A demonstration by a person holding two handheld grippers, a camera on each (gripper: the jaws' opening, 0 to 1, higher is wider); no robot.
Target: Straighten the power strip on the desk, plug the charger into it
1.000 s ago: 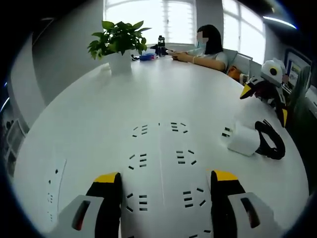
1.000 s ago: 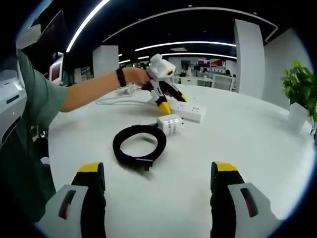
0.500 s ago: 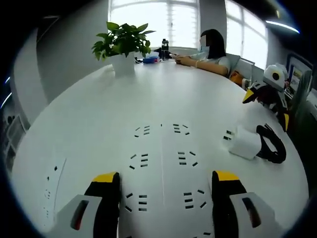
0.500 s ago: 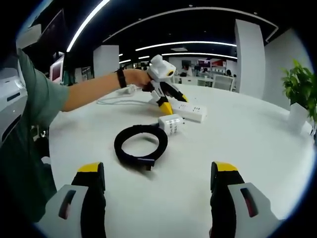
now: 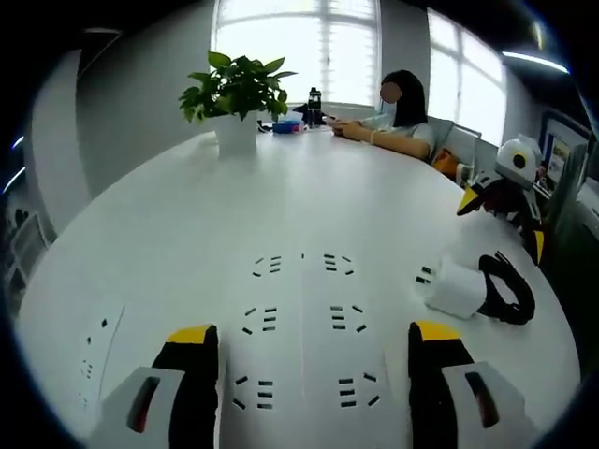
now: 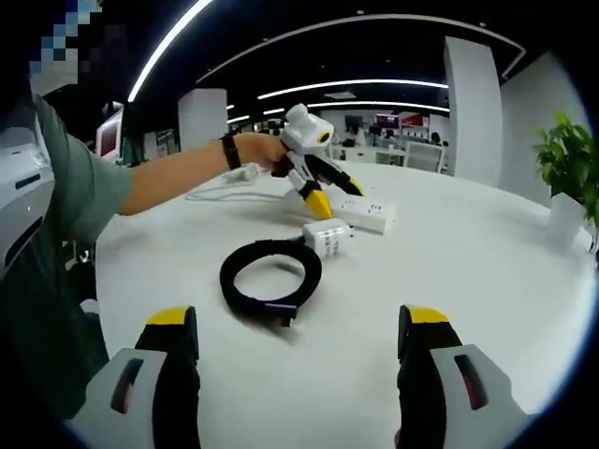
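A white power strip (image 5: 301, 323) lies flat on the white desk (image 5: 187, 215), running away between the jaws of my left gripper (image 5: 314, 348), which stands open astride its near end. To its right sits the white charger (image 5: 454, 285) with its coiled black cable (image 5: 510, 290). In the right gripper view a hand holds the left gripper (image 6: 332, 196) over the end of the power strip (image 6: 367, 213); the charger (image 6: 328, 237) and cable coil (image 6: 271, 279) lie nearer. My right gripper (image 6: 295, 348) hangs open above bare desk, apart from the coil, and also appears as the right gripper (image 5: 503, 220) beyond the charger.
A potted plant (image 5: 239, 94) stands at the far side of the desk, and a seated person (image 5: 398, 103) is beyond it. A flat white panel with slots (image 5: 94, 351) lies at the left. A white cord (image 6: 220, 192) trails behind the strip. A person's sleeve (image 6: 56, 215) fills the left.
Both views have drifted slightly with the hands. The left gripper stays astride the strip's end; the strip, charger and cable keep their places. Nothing was taken hold of.
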